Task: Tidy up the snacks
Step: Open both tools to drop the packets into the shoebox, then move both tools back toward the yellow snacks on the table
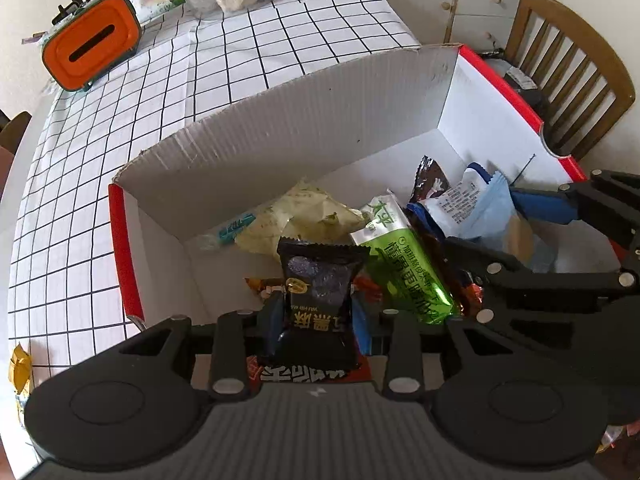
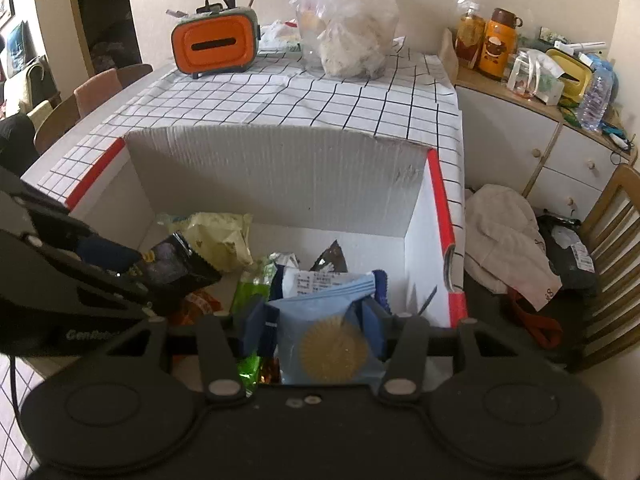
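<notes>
Left wrist view is showing the left gripper (image 1: 318, 316) squeezing a black snack pack (image 1: 316, 296) over the box (image 1: 280, 128), while the right gripper (image 2: 320, 330) is squeezing a light blue snack pack (image 2: 330, 336).

The box (image 2: 280, 168) stands on the table (image 2: 340, 100), at its near right corner. Behind the box, at the table's far edge, the tissue holder (image 2: 216, 42) sits left of the plastic bag (image 2: 348, 40). Inside the box, the crumpled packet (image 2: 218, 238) lies at the rear left, the long packet (image 1: 408, 268) in the middle, the dark wrapper (image 2: 332, 258) behind it. A cabinet (image 2: 540, 152) and a chair (image 2: 612, 264) stand right of the table.
</notes>
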The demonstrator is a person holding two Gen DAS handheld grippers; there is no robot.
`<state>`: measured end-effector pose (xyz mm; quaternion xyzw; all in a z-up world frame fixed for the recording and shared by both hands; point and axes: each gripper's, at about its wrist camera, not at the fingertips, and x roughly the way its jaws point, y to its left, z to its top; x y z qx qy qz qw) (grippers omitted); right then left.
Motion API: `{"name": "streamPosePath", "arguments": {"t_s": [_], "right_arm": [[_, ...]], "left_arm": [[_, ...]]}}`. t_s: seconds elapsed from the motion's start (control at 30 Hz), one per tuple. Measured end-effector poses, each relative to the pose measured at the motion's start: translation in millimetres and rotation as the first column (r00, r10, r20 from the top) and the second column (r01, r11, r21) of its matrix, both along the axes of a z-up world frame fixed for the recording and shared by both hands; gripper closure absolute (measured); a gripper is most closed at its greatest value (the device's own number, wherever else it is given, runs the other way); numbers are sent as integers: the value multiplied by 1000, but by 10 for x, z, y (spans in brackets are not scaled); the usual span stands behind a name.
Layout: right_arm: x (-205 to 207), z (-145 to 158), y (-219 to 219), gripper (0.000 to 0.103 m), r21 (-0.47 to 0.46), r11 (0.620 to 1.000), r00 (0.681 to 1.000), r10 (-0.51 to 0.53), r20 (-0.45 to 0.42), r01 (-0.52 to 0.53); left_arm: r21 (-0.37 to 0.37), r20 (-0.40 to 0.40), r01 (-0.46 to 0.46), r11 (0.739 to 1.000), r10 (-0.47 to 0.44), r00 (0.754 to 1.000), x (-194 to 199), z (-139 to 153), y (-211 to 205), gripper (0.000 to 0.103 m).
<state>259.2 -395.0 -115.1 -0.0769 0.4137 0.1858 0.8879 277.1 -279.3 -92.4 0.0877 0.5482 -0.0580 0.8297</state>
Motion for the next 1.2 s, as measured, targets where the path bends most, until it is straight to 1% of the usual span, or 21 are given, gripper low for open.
{"name": "streamPosePath", "arguments": {"t_s": [0.13,0.27,0.4,0.47,0.5,0.53,0.63,0.7,0.87,1.13,1.2], "right_arm": [[7,1,0,53,-3,1000,1000,10,2,-10],[5,4,-18,51,5,1000,1000,21,-5,-21],[-12,27,-45,45,16,1000,1000,21,-3,-21],[-30,51,-75,42,28,999,1000,22,0,-22],[-39,70,-90,42,34,999,1000,24,2,-24],[-55,95,-107,41,41,999,1000,25,6,-25],[-111,171,-155,38,60,998,999,31,16,-32],[-153,239,-186,30,75,996,999,37,27,-39],[-294,425,-231,25,113,992,997,58,53,-64],[-486,712,-248,17,191,977,993,86,75,-99],[-530,757,-240,10,214,971,993,93,75,-108]], "left_arm": [[-5,-7,-10,1000,10,1000,9,-18,11,68],[-9,6,-12,1000,12,1000,-4,-3,15,66],[-21,35,-25,999,26,999,-46,53,33,58],[-33,50,-34,999,36,998,-78,99,60,51],[-40,59,-34,999,37,998,-99,124,74,46],[-45,70,-35,998,38,997,-120,151,86,44],[-55,102,-36,998,41,994,-212,249,110,43],[-56,126,-37,998,44,991,-276,312,122,40],[-62,184,-40,997,51,982,-440,478,169,35],[-118,241,-68,991,95,966,-727,694,336,29],[-130,259,-81,988,113,959,-823,745,405,29]]}}
